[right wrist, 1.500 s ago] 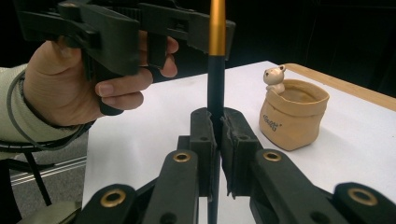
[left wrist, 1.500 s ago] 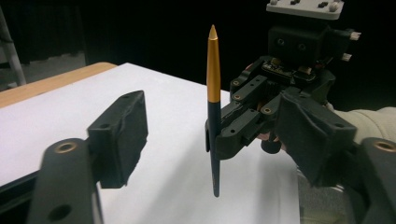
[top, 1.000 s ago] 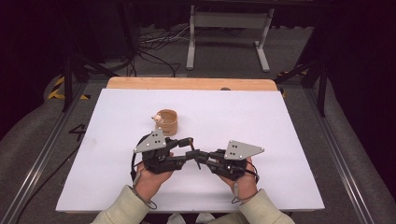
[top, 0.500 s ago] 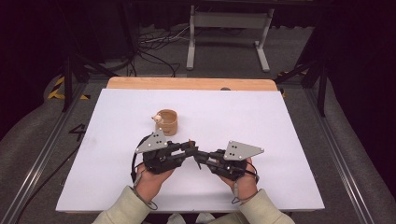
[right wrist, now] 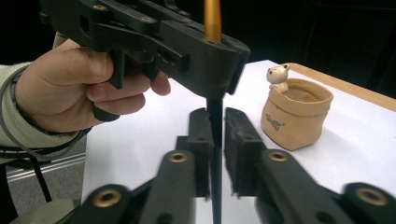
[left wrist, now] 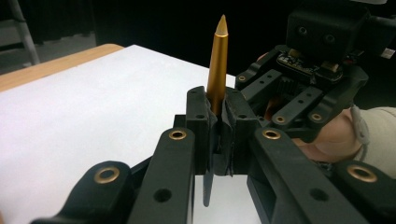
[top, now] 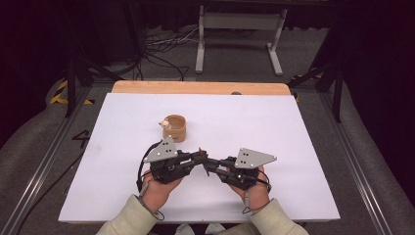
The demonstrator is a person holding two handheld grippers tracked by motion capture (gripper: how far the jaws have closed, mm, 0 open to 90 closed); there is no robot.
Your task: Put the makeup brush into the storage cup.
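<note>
The white table is the largest thing, with a strip of bare wood along its far edge. Most of its top lies open: wide room to the right, to the far side and to the left of the hands, with less between the hands and the near edge, where the two sleeves come in. Beyond the far edge stand a grey metal frame and loose cables on the floor.

Two grippers meet tip to tip near the middle of the near half. The left gripper is clenched on one pen, its jaws having just been closing; the gold barrel stands upright out of the pads and a dark lower part hangs below them. The right gripper has just been easing open: the pen's dark lower end runs down between its jaws, with a clear slit showing on the right side, while the left pad sits so close that contact there cannot be made out. So the pen is aloft above the table, held between the two hands.

One small tan pot with a bear figure on its rim stands beyond the left gripper, well apart from it.

In the high view the pen itself is too small to pick out between the gripper tips. In the right gripper view its gold top is cut off by the upper edge, and the near jaws are blurred.
</note>
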